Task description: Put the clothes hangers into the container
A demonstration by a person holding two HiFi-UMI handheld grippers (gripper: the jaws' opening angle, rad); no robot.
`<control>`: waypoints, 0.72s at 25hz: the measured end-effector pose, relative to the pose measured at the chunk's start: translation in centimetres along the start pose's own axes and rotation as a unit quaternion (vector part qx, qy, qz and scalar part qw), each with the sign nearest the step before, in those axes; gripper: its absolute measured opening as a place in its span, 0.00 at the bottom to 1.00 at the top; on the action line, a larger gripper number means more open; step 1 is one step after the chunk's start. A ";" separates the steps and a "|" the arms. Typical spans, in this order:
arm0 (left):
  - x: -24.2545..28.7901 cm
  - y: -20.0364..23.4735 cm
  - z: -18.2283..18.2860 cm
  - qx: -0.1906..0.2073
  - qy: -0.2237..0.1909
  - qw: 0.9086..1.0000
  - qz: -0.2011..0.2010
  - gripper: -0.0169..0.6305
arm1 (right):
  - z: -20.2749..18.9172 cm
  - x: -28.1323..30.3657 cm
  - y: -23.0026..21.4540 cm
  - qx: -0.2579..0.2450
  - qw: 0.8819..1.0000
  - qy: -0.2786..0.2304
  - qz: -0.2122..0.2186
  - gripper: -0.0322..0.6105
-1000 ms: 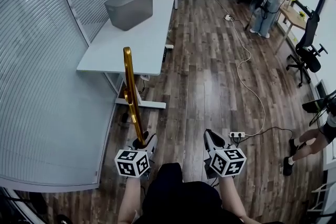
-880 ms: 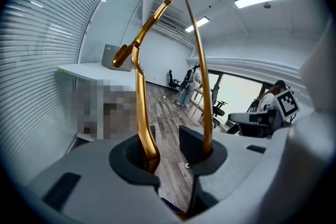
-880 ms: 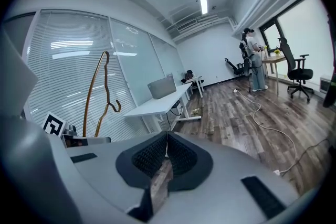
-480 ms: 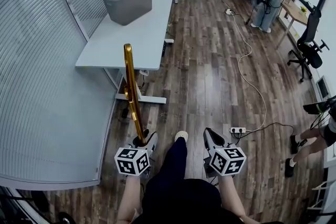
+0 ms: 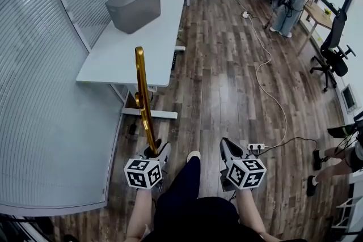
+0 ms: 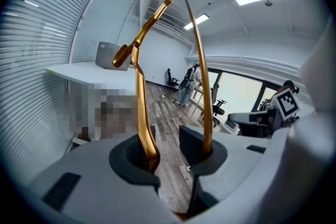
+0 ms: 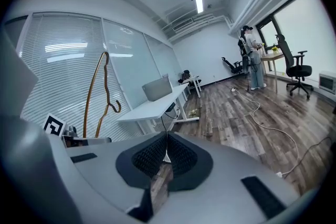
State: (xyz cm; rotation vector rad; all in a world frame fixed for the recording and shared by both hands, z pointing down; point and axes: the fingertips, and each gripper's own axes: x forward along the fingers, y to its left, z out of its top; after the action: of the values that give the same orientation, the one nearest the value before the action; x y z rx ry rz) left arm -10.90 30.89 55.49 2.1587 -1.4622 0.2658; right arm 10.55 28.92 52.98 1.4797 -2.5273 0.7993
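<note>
Pinching the gold hanger (image 5: 143,100) low down, the left gripper (image 5: 154,151) has its jaws closed onto it, each of the hanger's two arms seated in a jaw's dark hollow. From there the arms rise steeply and meet at the top, and the hook curls off to the left in the left gripper view. The right gripper (image 5: 228,148) rides beside the left one, its ribbed pads (image 7: 149,157) pressed together with nothing between them (only floor shows past them). Between the two grippers the person's dark-clad leg (image 5: 182,178) reaches forward over the wood floor (image 5: 221,82). Ahead and to the left stands a white table (image 5: 127,54) along a wall of glass and blinds (image 5: 39,93). The grey container (image 5: 134,7) sits at the table's far end, well apart from the hanger. A white cable (image 5: 266,73) snakes across the floor to the right.
</note>
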 end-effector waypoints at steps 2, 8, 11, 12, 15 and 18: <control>1.3 0.2 1.3 0.003 -0.001 1.000 -0.003 0.25 | 1.1 1.1 -0.5 0.001 1.000 -0.001 -0.001 0.10; 6.3 1.7 4.8 0.007 0.002 1.000 -0.013 0.25 | 4.0 5.5 -2.5 -0.001 1.000 0.003 -0.005 0.10; 8.7 2.2 6.9 0.007 0.002 1.000 -0.019 0.25 | 6.2 7.7 -3.5 -0.001 1.000 0.001 -0.008 0.10; 9.5 2.4 7.6 0.007 0.002 1.000 -0.021 0.25 | 6.9 8.4 -3.8 0.000 1.000 0.001 -0.009 0.10; 12.0 3.0 9.6 0.006 0.003 1.000 -0.030 0.25 | 9.0 10.7 -4.4 0.003 1.000 -0.002 -0.005 0.10; 14.4 3.9 11.2 0.008 0.003 0.999 -0.034 0.25 | 10.4 13.1 -5.2 0.000 1.000 -0.001 -0.008 0.10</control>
State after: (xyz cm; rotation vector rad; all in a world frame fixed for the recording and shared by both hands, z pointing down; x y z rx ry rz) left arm -10.07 12.39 53.39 2.2140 -1.3838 0.2595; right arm 9.87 11.57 50.60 1.4987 -2.5139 0.7953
